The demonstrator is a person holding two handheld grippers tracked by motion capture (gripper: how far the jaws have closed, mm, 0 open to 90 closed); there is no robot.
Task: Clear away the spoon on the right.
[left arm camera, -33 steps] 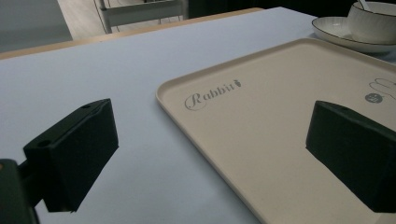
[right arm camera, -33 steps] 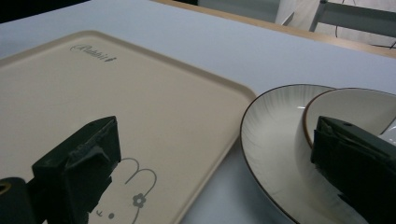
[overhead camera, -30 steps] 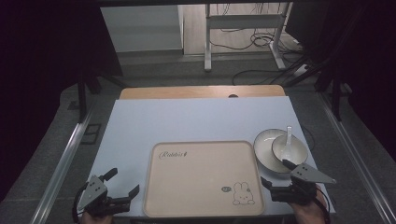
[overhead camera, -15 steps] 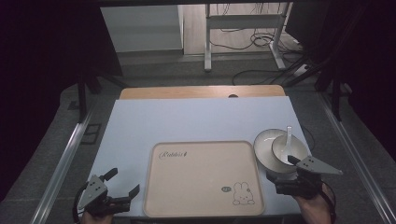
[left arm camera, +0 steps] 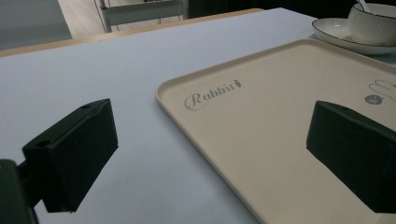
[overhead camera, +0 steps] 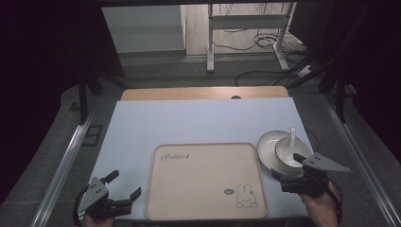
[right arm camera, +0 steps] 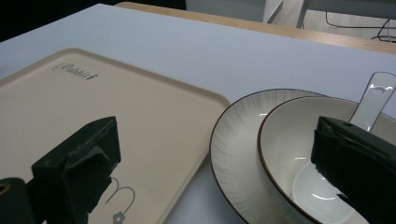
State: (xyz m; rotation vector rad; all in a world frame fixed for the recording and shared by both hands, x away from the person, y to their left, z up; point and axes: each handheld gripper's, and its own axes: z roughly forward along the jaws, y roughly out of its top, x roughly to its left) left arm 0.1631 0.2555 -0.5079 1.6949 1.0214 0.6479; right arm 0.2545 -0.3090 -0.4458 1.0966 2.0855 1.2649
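we count two grippers, both with jaws spread. our left gripper point(overhead camera: 118, 190) holds nothing, one jaw over the single beige rabbit tray point(overhead camera: 206, 181). our right gripper point(overhead camera: 289, 168) straddles the near rim of one bowl point(right arm camera: 299, 163), which sits on one plate point(right arm camera: 233, 154) and holds one white spoon point(right arm camera: 373, 105) beyond the jaws.

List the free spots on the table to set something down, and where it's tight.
The tray is bare inside its rim. The far half of the table, beyond the tray, is bare, and so is the strip left of the tray above the left gripper. It is crowded at the right: the plate, bowl and spoon sit by the tray's far right corner, with the right gripper at them.
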